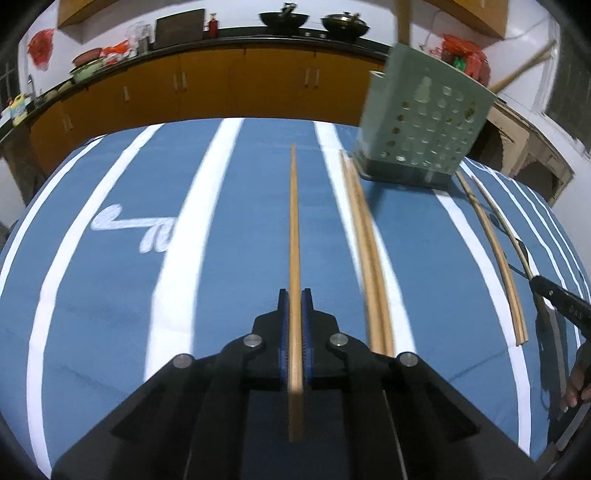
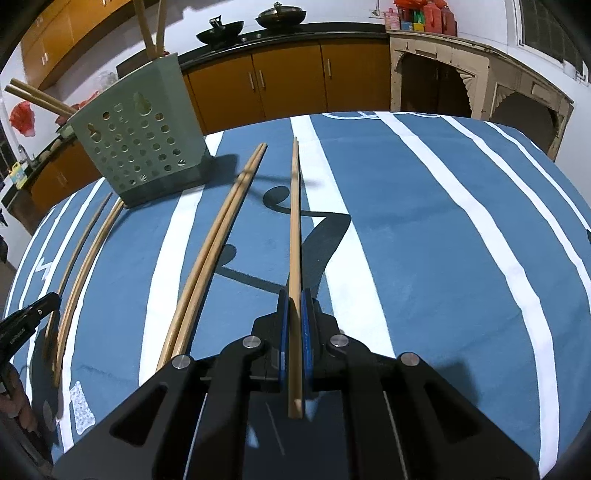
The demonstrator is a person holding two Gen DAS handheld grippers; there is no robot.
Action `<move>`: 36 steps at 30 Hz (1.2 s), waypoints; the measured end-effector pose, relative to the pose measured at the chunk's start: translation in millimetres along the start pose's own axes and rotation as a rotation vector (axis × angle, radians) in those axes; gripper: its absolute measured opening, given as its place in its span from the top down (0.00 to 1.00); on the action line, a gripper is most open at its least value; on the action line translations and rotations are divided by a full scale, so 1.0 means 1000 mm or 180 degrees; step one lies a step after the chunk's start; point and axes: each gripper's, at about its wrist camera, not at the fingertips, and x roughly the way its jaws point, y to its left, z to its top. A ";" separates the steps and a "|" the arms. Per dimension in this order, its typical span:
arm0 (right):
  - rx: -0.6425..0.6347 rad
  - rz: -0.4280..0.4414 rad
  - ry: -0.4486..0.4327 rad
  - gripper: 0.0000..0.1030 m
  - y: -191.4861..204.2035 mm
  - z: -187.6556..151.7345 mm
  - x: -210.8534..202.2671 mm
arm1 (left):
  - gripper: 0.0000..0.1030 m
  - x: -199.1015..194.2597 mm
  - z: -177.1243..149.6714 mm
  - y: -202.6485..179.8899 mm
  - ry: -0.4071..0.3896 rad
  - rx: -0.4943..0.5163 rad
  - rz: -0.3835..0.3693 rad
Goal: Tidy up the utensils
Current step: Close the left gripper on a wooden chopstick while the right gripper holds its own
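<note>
My left gripper [image 1: 294, 295] is shut on a wooden chopstick [image 1: 294, 236] that points forward above the blue striped cloth. My right gripper [image 2: 294, 295] is shut on another wooden chopstick [image 2: 295, 229], also held above the cloth. A green perforated utensil holder [image 1: 421, 125] stands at the far side of the table; in the right wrist view the holder [image 2: 144, 144] has chopsticks sticking out of its top. A pair of chopsticks [image 1: 365, 254] lies on the cloth between the grippers, also seen in the right wrist view [image 2: 210, 254]. Another pair [image 1: 495, 251] lies beside them.
The table is covered by a blue cloth with white stripes [image 2: 443, 258]. Behind it runs a kitchen counter with orange cabinets [image 1: 240, 85] and woks [image 1: 284, 18]. The other gripper's black tip shows at the frame edges, in the left wrist view [image 1: 561, 299] and in the right wrist view [image 2: 33, 310].
</note>
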 end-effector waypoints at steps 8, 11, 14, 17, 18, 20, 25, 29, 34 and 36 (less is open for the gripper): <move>-0.0061 -0.0041 -0.0045 0.92 0.003 -0.003 -0.001 | 0.91 -0.009 -0.008 0.017 0.0000 -0.0134 -0.0067; -0.0056 -0.0035 -0.0045 0.92 0.003 -0.003 0.000 | 0.87 -0.009 -0.007 0.015 0.0001 -0.0097 -0.0075; -0.0062 -0.0041 -0.0045 0.92 0.003 -0.003 0.000 | 0.83 -0.009 -0.008 0.011 0.0003 -0.0055 -0.0077; -0.0066 -0.0041 -0.0043 0.92 0.003 -0.003 -0.001 | 0.81 -0.008 -0.008 0.010 0.0003 -0.0028 -0.0080; -0.0081 -0.0046 -0.0041 0.92 0.004 -0.003 -0.001 | 0.81 -0.009 -0.008 0.009 0.0004 -0.0022 -0.0073; -0.0109 -0.0056 -0.0040 0.92 0.004 -0.004 -0.001 | 0.81 -0.009 -0.010 0.008 0.0008 0.0020 -0.0045; -0.0103 -0.0043 -0.0038 0.92 0.004 -0.005 -0.002 | 0.81 -0.012 -0.013 0.008 0.0014 0.0077 -0.0028; -0.0081 -0.0010 -0.0036 0.92 0.002 -0.004 -0.002 | 0.92 -0.011 -0.013 0.009 0.0020 0.0070 -0.0010; -0.0036 0.0047 -0.0161 0.93 -0.003 0.000 -0.016 | 0.93 -0.016 -0.013 0.010 0.0046 0.0106 -0.0036; -0.0043 0.0059 -0.0257 0.93 -0.003 0.002 -0.025 | 0.93 -0.021 -0.012 0.011 0.0001 0.0128 -0.0028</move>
